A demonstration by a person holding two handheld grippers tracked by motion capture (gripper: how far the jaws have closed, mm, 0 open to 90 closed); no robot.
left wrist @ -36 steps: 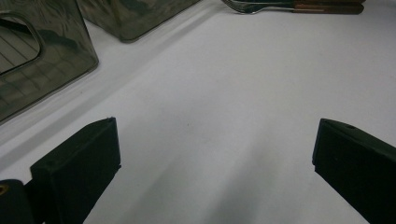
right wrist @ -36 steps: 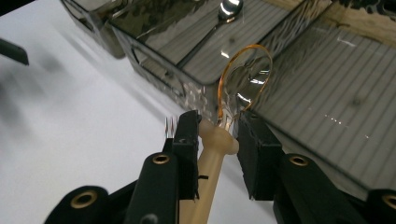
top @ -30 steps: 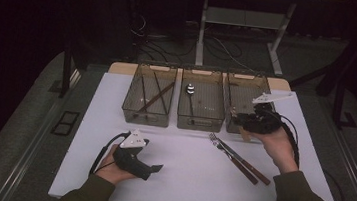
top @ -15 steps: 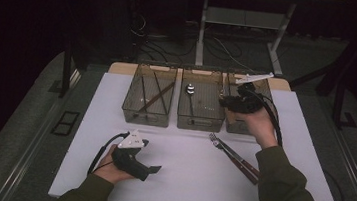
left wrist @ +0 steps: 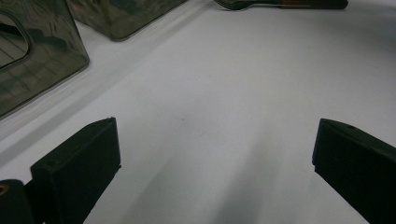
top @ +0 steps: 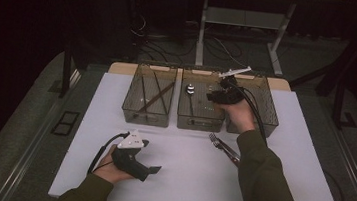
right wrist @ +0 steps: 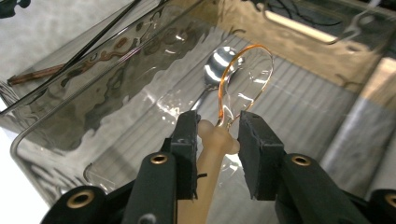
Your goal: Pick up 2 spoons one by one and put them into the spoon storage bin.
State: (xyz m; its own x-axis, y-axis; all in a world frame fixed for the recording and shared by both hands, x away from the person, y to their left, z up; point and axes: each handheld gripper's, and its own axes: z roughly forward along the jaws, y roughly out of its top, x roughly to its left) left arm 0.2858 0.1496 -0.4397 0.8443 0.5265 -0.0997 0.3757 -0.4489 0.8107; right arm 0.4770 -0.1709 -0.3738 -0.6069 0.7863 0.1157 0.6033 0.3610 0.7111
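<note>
I'm looking down on the white mat (top: 281,156), three smoky bins in a row at its 12 o'clock edge. The left bin (top: 149,95) holds chopsticks (top: 153,93); the middle bin (top: 200,105) has a steel spoon (right wrist: 219,67) lying in it. My right gripper (right wrist: 217,133) hangs over the middle bin, jaws narrow and clamped on the pale handle of a clear spoon (right wrist: 243,81) with an orange rim, its bowl just above the steel one. A fork (top: 219,144) lies on the mat at 5 o'clock from that bin. My left gripper (top: 151,169) rests low at 7 o'clock, jaws wide, nothing between them.
</note>
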